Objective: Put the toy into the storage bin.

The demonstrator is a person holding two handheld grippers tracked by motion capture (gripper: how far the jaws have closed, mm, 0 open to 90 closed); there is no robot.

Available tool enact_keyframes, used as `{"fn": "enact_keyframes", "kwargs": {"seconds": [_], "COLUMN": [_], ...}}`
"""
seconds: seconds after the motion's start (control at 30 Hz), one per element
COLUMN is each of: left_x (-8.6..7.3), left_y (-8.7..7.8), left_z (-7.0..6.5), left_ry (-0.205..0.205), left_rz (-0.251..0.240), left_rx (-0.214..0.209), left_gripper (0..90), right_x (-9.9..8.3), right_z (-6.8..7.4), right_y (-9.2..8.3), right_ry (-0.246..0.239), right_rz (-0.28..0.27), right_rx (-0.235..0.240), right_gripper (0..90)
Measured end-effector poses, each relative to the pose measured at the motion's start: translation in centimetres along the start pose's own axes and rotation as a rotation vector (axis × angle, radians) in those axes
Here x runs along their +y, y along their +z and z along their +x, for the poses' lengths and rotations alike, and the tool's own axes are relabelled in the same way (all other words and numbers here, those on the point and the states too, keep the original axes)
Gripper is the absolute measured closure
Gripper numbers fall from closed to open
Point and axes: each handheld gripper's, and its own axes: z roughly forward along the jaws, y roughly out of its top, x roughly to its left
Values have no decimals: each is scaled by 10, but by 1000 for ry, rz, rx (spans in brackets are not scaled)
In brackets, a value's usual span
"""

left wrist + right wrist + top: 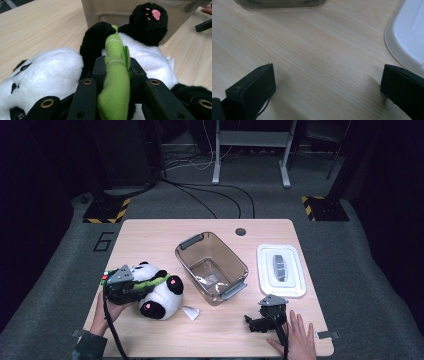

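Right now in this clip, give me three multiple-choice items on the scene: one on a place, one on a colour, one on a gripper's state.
1. Where does the white lid lie?
A. Inside the bin
B. On the table, right of the clear bin in the high view
C. Under the panda

2. What colour is the plush piece between the left gripper's jaws?
A. Green
B. Red
C. Blue

3. How do the right gripper's jaws stand?
A. Shut on the lid
B. Shut on the panda
C. Open, nothing between them

Key: 1 B, the lid sits flat on the tabletop beside the bin. 2 A, the jaws pinch the panda toy's green piece. 3 C, bare wood shows between the wide-apart jaws.
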Motion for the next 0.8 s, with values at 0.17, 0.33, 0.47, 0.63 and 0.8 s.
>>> {"fn": "enact_keyframes", "kwargs": {"seconds": [0.17,0.33,0.47,0.63,0.8], "left_x": [4,9,13,19,26], "left_y": [-7,-14,-20,-28,-33], "left_z": [-3,-6,-7,-8,-9], "left_ry": [28,48,50,50,73], "left_rz": [-14,-16,-24,-48,-47], "left_rx": [-8,4,9,4,10], "left_gripper": [731,731,731,730,730], "right_x": [0,0,0,0,0], "right_z": [0,0,0,0,0], "right_y": [0,0,0,0,0], "right_ry": [0,0,1,0,0], "right_rz": [0,0,0,0,0], "right_rx": [0,0,0,0,0], "right_gripper": [0,0,0,0,0]}}
